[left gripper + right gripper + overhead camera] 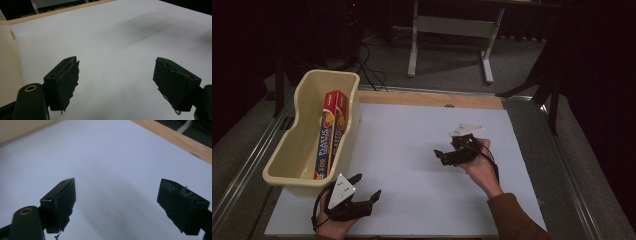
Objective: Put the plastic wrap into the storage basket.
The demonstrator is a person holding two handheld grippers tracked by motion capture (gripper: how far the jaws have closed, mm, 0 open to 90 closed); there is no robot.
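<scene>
I am holding both grippers wide apart and empty; the plastic wrap box (pixel 331 134) is lying lengthwise in the cream bin (pixel 294 120), just beyond my left gripper (pixel 366 189), farther from my right gripper (pixel 440 155).

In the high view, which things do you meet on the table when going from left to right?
Cream bin with the red box inside → left gripper → right gripper.

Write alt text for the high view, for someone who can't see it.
A person holds an open left gripper and right gripper over a white table sheet. A cream plastic bin at the left edge holds a red plastic wrap box.
</scene>
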